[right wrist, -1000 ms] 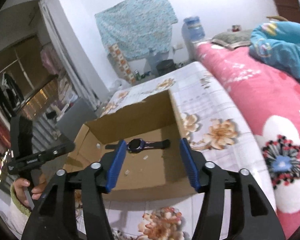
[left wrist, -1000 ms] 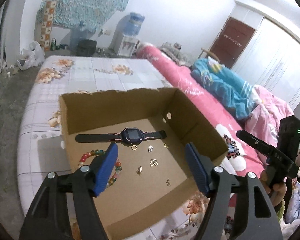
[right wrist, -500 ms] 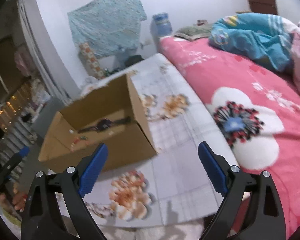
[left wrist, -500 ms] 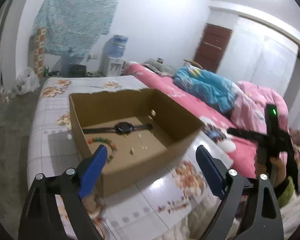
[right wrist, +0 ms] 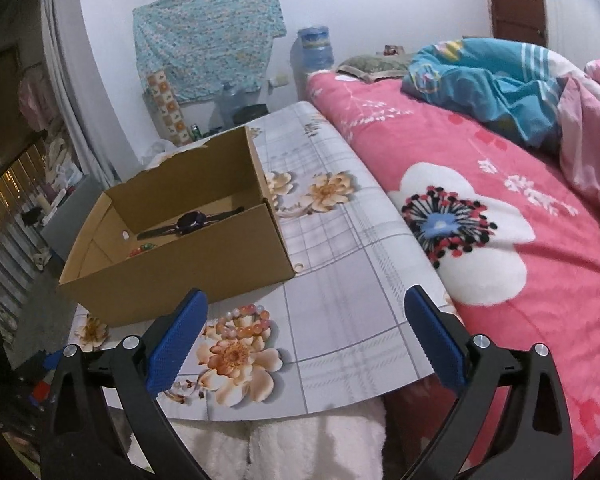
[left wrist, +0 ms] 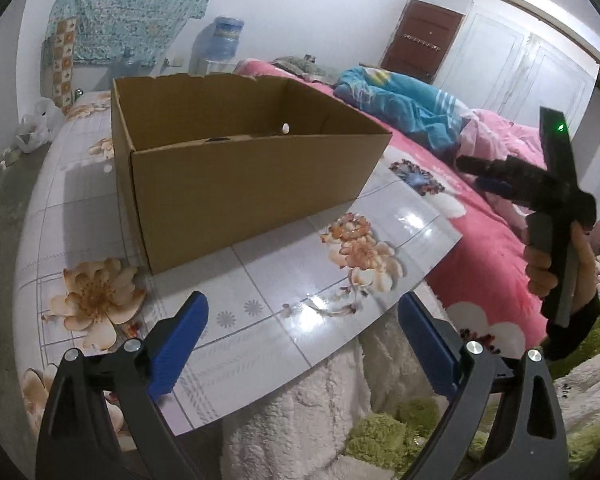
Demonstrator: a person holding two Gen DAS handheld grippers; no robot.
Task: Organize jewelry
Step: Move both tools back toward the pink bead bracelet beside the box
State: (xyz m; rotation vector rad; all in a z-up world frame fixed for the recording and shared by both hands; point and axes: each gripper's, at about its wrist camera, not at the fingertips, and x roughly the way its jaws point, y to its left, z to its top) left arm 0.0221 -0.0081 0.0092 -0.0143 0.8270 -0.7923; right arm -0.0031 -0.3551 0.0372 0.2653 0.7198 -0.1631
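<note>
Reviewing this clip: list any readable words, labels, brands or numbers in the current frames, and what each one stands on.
None can be read.
Water bottle: its label band is too blurred to read.
White blanket at the lower right of the left wrist view: a few dark marks, too small to make out.
Cardboard box: no print on the walls in view.

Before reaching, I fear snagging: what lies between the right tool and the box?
A pink bead bracelet lies on the tabletop there; right wrist view shows it.
</note>
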